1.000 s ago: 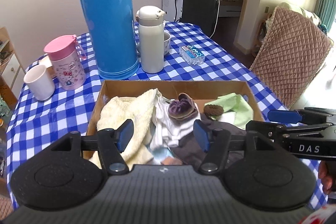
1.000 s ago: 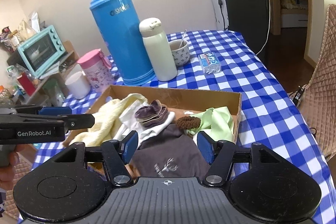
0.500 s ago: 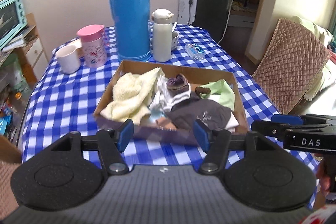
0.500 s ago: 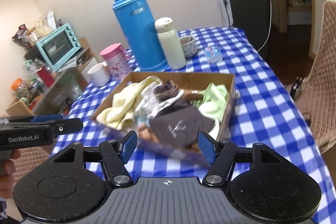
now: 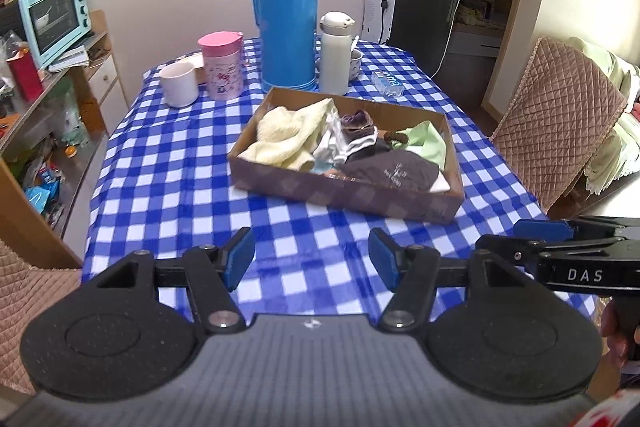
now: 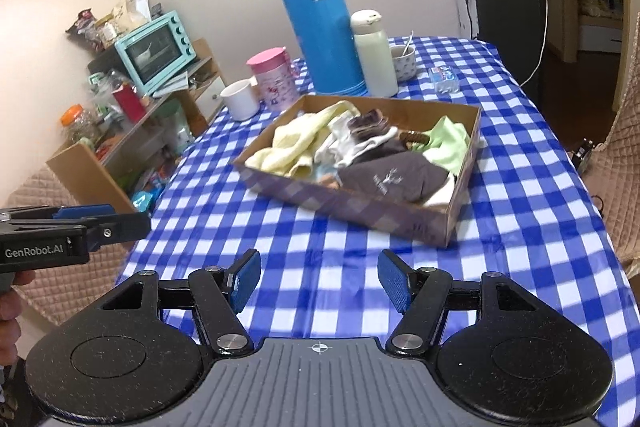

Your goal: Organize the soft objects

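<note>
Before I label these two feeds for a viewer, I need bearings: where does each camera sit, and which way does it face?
Left wrist: on the left hand-held gripper, looking down the checked table at the cardboard box; own open fingers, the right hand-held gripper at right.
Right wrist: on the right hand-held gripper, facing the same box from further right; own open fingers, the left hand-held gripper and a hand at left.
Shared: box of cloths, blue thermos, pink jug, mint oven.

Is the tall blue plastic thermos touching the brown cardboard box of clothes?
Apart. In the right wrist view, checked tablecloth shows between the thermos base and the box's far wall.
</note>
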A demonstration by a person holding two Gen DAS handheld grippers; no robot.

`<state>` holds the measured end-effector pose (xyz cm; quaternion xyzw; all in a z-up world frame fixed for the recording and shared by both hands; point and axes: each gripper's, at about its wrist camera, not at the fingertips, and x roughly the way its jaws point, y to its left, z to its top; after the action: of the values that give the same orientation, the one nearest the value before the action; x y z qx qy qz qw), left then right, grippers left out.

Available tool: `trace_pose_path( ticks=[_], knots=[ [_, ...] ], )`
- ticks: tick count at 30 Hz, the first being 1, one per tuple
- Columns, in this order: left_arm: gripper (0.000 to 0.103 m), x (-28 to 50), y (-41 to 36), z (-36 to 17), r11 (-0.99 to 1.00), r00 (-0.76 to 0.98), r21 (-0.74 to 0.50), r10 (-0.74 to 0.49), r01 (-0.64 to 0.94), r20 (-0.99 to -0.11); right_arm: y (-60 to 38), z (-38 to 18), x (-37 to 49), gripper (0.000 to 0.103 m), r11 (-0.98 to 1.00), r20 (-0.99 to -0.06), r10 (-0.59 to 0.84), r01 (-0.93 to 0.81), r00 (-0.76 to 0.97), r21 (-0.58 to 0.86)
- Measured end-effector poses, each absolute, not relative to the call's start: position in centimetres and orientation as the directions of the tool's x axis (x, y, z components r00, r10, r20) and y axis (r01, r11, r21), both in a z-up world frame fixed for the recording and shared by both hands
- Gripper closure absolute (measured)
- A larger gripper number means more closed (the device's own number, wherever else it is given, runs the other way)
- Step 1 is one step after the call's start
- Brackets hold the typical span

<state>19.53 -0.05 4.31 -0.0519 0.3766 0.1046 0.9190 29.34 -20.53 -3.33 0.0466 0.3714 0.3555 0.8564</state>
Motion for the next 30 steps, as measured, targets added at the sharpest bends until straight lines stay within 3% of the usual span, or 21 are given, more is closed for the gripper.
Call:
trace_pose_path(
  ticks=[30],
  knots=[
    [0.043, 1.8, -0.4, 3.7, 0.987, 0.682, -0.059, 0.058, -0.148, -0.729, -19.2, -3.0, 10.3, 0.038, 0.797, -0.642, 0.573, -0.527, 0.51, 0.293]
  ],
)
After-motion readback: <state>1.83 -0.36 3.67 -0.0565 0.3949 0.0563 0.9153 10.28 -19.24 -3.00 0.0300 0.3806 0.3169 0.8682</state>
